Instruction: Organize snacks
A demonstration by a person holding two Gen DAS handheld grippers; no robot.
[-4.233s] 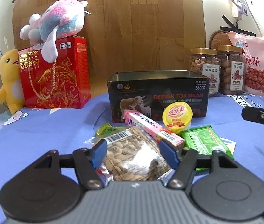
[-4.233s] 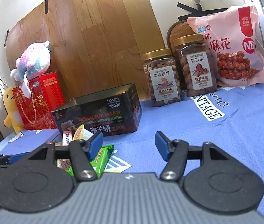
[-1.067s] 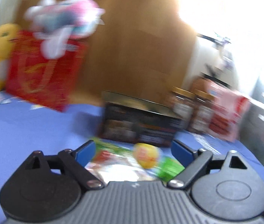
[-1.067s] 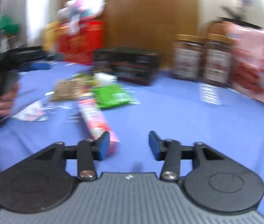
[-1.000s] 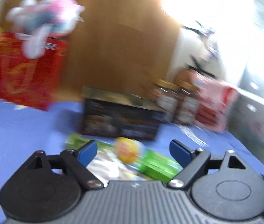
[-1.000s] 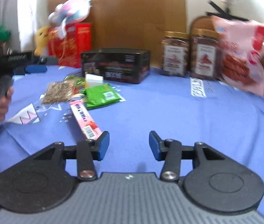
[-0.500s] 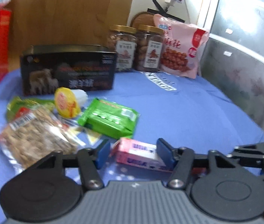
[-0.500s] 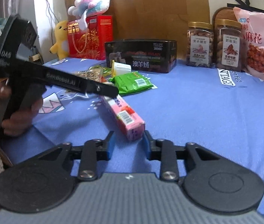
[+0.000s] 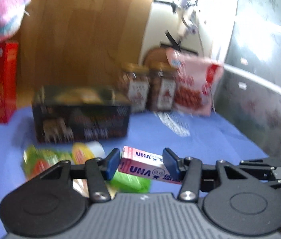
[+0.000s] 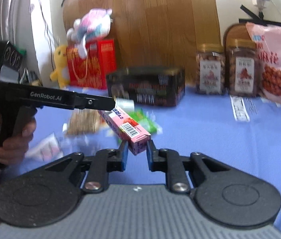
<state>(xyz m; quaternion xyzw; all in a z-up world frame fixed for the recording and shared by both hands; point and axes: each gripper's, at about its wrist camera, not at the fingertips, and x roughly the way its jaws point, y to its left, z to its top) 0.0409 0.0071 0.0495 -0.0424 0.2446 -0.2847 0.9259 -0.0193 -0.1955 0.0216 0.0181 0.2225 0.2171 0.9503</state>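
Gripping the pink box from both ends, basically. Right gripper nearest the lens, clamped on the barcode end after just squeezing further in, with blue pads pressed flat on either side. Left gripper out on the far end, likewise just narrowed down around it, with the box running slantwise between the pads. Looked like a real hold there too, going by the crisp print on it in both views against all that smear behind. Held clear of the blue cloth, as far as could be judged, not lying on it.

Probably a two-handed carry because of the length: pinched at one end only, likely to droop or twist. Guessing a trip toward the black tin further back, seemingly open on top and the obvious place to stash loose snacks.

Harder to read: under and past the box, a green packet, a clear nut packet and a yellow-lidded cup, all blurred and partly covered by gripper parts. Couldn't tell whether anything sat inside the tin already. Behind that, two nut jars and a pink bag cut off at the right edge, labels unreadable. Only part of the hand on the left handle visible.
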